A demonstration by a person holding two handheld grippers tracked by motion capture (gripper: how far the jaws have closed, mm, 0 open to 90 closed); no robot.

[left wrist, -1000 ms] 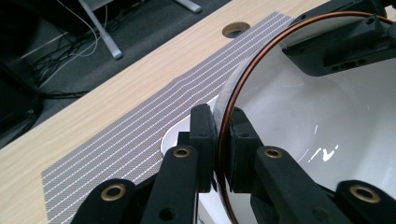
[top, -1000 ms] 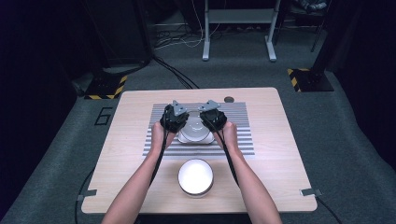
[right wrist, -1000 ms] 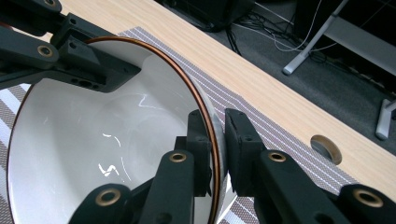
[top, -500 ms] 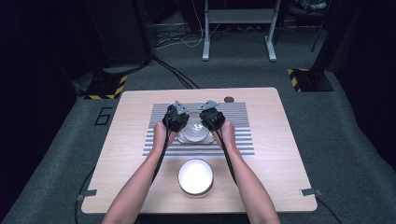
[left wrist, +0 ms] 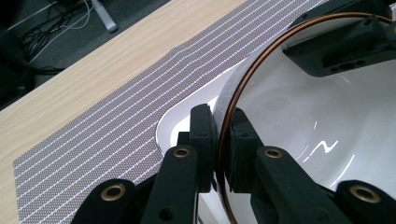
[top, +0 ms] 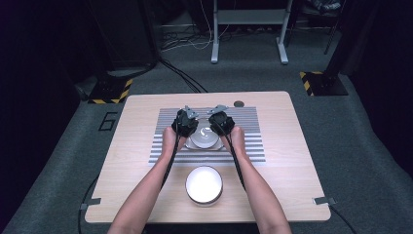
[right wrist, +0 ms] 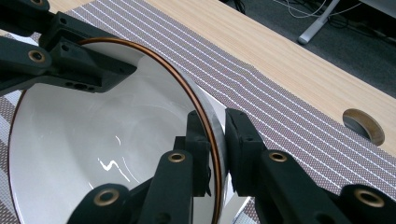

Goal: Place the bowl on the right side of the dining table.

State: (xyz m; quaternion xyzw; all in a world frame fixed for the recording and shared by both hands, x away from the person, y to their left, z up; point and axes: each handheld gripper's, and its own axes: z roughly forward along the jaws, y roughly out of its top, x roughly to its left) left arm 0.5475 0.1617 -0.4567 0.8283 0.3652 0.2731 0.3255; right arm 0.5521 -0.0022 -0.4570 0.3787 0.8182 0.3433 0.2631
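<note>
Bowl (top: 204, 138) clamped at opposite rims by left hand-held gripper (top: 185, 123) and right hand-held gripper (top: 221, 123), above striped mat (top: 248, 141)

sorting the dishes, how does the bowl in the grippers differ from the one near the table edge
The white copper-rimmed bowl is clamped at its rim by both hand-held grippers over the striped placemat; the plain white bowl sits untouched on bare wood, nearer the person. No copper rim shows on it. Both are round and white.

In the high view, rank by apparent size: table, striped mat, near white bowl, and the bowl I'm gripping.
1. table
2. striped mat
3. near white bowl
4. gripped bowl, partly hidden by the grippers, so its rank against the near bowl is unsure.
</note>
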